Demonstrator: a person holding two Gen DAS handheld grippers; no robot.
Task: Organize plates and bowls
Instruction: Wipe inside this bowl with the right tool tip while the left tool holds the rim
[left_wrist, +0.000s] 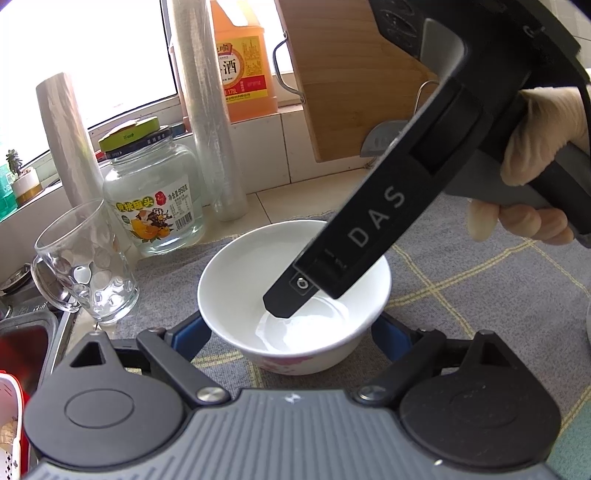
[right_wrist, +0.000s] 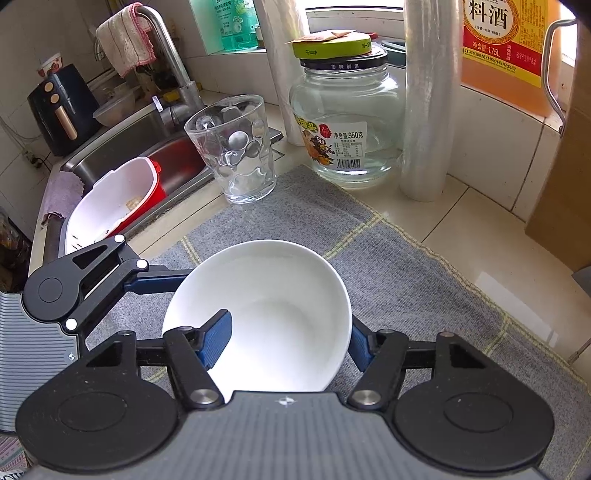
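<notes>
A white bowl with a pink flower print on its outside stands on a grey checked mat. It also shows in the right wrist view. My left gripper is open, with one blue finger on each side of the bowl's outside. My right gripper comes down from above. It straddles the bowl's near rim, one blue finger inside the bowl and the other outside. I cannot tell whether it pinches the wall. In the left wrist view the right gripper's black body reaches into the bowl.
A dimpled glass mug, a large glass jar and rolls of cling film stand behind the bowl. A sink with a red and white basin lies to the left. A wooden cutting board leans at the back.
</notes>
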